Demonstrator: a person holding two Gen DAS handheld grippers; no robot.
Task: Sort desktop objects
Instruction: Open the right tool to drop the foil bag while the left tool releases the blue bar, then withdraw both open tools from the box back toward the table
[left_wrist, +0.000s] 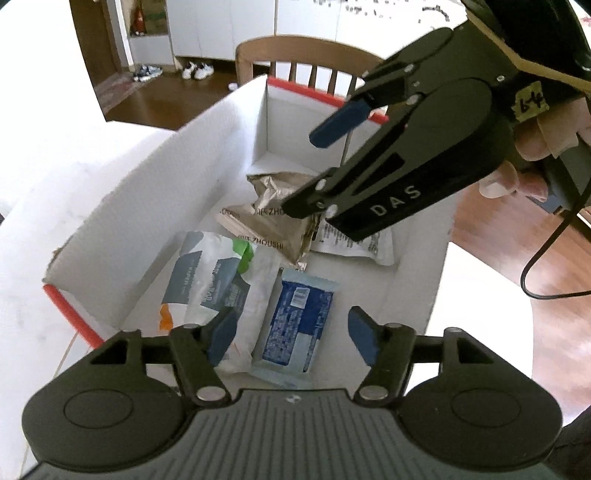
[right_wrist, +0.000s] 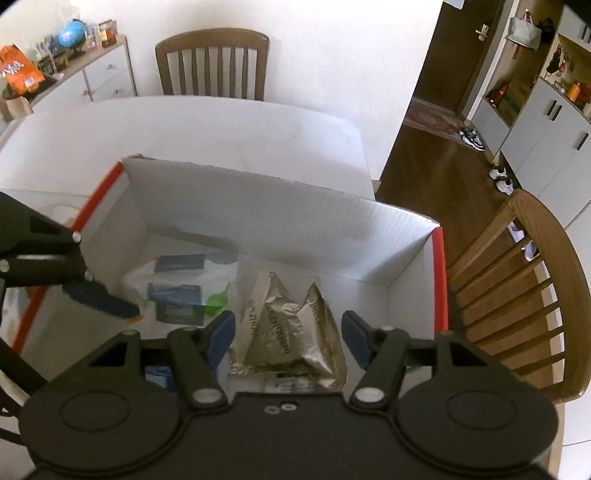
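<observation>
A white cardboard box (left_wrist: 155, 206) with red-edged flaps stands on the white table; it also shows in the right wrist view (right_wrist: 280, 221). Inside lie a blue snack bar wrapper (left_wrist: 299, 325), a white tissue pack with grey, green and orange print (left_wrist: 218, 280), a crumpled gold foil packet (left_wrist: 273, 218) and a white packet (left_wrist: 354, 247). My left gripper (left_wrist: 291, 336) is open and empty above the blue wrapper. My right gripper (right_wrist: 288, 332) is open and empty just above the gold packet (right_wrist: 291, 332). The tissue pack (right_wrist: 184, 291) lies to its left.
A wooden chair (left_wrist: 310, 62) stands beyond the box, and another (right_wrist: 517, 288) is at the right. The white table (right_wrist: 207, 133) extends behind the box. A cabinet with clutter (right_wrist: 74, 62) is at the far left. Wooden floor (left_wrist: 554, 332) is on the right.
</observation>
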